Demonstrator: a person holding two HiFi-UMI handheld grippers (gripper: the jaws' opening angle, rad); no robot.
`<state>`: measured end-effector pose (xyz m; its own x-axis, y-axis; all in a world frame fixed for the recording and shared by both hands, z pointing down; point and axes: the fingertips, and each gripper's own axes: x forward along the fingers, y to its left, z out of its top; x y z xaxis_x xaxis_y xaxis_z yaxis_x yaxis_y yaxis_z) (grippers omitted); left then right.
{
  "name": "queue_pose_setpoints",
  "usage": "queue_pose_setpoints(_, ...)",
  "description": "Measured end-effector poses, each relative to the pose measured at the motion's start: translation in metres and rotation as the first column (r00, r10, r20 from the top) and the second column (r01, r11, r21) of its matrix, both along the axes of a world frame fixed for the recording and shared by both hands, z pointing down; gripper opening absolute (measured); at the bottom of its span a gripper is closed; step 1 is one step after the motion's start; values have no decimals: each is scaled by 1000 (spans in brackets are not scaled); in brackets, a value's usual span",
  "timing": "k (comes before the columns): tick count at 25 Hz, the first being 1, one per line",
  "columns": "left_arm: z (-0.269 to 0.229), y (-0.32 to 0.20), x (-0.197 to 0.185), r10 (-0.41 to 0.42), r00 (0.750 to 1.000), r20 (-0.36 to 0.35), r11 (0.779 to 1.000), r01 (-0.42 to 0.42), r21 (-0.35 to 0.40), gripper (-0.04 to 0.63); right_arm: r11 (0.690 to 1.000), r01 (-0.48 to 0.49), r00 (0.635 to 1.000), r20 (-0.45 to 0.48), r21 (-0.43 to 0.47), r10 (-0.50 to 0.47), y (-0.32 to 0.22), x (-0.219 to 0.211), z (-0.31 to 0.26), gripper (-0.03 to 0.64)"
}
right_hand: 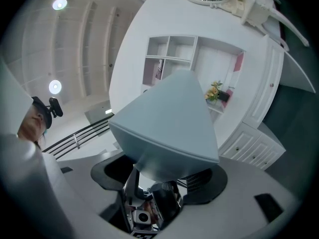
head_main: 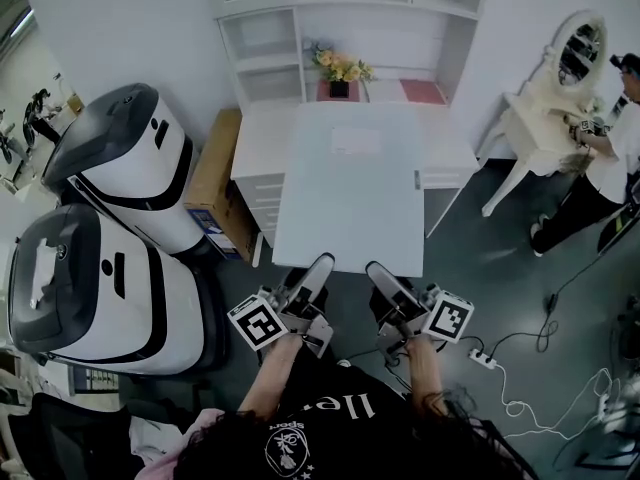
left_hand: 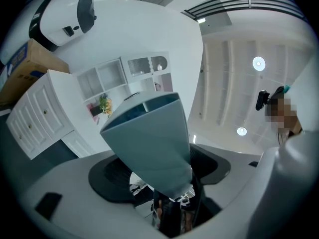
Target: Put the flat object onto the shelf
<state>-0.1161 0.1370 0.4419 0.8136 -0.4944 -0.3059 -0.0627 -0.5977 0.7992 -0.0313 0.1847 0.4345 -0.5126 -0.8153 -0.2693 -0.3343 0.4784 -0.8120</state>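
Partway through: flat object [head_main: 345, 188] clamped along lower edge by left hand-held gripper [head_main: 318, 268] and right hand-held gripper [head_main: 378, 273], not yet set on shelf [head_main: 268, 66] at upper centre.

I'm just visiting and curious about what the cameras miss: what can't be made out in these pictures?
- Head view: pale blue-grey flat rectangular panel covers most of the white desk top, hiding anything beneath.
- Head view: faint patch on the panel, too small to identify.
- Head view: person at the right edge, cut off by the frame.
- Right gripper view: panel blocks part of the white shelf unit.
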Motion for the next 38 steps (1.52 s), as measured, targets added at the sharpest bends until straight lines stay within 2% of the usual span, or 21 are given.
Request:
queue_pose_setpoints(3,0,-5,-6,-3,1000,7,1000,3,0,353,1000,2,1000,6,0,-2,-5,-6,1,298)
queue_pose_setpoints(8,-7,-4,40,-4,1000,23,1000,4,2,353,1000,4,1000,18,14,-4,-5,41,-7,298)
queue_pose_setpoints(15,-12,-49,57,35,999,5,999,-35,22,353,1000,-21,1000,19,10,20,-46,54,-5,299)
queue_pose_setpoints(27,-38,-211,84,80,996,-27,996,-79,32,353,996,-83,996,-17,19,83,-201,78,-36,298)
queue_pose_setpoints(38,-64,-339,92,120,991,-53,990,-116,78,353,992,-116,992,-38,48,118,-325,83,-58,299)
